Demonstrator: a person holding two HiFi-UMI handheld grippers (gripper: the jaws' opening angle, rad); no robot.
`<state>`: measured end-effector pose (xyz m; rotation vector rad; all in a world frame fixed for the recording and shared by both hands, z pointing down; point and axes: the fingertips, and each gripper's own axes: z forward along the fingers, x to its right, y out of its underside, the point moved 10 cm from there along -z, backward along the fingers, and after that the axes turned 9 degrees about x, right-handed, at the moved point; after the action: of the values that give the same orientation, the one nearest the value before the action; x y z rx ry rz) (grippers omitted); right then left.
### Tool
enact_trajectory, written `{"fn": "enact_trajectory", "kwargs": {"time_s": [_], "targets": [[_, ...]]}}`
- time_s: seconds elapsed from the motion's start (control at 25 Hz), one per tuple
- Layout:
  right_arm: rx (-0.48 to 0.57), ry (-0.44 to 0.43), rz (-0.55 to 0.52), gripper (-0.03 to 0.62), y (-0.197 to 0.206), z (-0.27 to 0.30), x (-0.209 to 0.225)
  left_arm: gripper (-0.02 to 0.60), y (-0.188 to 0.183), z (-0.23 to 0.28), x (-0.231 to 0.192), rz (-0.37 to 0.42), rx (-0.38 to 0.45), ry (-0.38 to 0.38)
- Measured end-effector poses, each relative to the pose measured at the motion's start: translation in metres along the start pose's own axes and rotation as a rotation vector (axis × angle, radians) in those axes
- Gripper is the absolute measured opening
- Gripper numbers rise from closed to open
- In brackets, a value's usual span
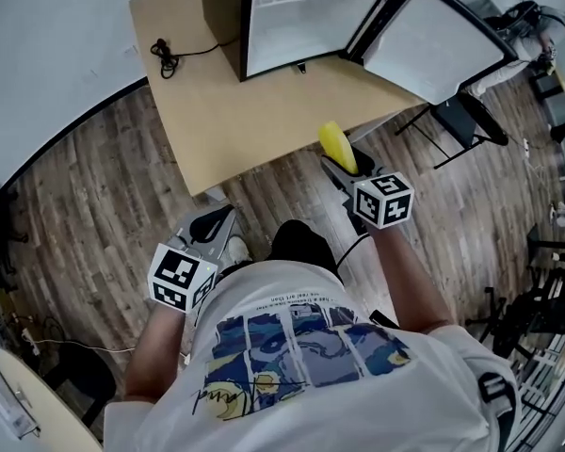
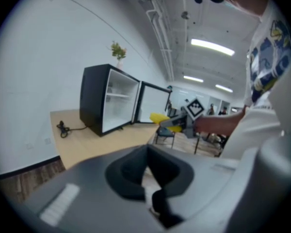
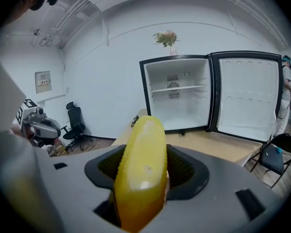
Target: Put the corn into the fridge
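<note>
A: Gripping what, with the right tongs [image 1: 344, 171]?

B: Gripping the corn [image 3: 140, 164] lengthwise, tip poking forward. Facing the open fridge [image 3: 177, 93] straight ahead on the table [image 3: 223, 147], well apart. Holding nothing in the left tongs [image 2: 148, 178], closed, farther back.

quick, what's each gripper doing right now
left gripper: closed, nothing in it
right gripper: closed on the corn

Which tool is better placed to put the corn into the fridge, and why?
Right. The right tool grips the corn and faces the open fridge. The left tool holds nothing and hangs low beside the person.
</note>
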<state>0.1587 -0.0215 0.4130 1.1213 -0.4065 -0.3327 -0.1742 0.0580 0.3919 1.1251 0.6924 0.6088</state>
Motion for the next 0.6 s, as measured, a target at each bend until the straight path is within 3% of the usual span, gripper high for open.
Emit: {"fn": "enact_trajectory", "kwargs": {"time_s": [0.28, 0.6], "targets": [[-0.008, 0.017, -0.02, 0.255, -0.019, 0.056, 0.05, 0.009, -0.011, 0.023, -0.025, -0.023, 0.006, -0.07], [-0.019, -0.02, -0.058, 0.255, -0.046, 0.137, 0.105, 0.009, -0.037, 0.069, -0.046, -0.051, 0.031, -0.164]]}}
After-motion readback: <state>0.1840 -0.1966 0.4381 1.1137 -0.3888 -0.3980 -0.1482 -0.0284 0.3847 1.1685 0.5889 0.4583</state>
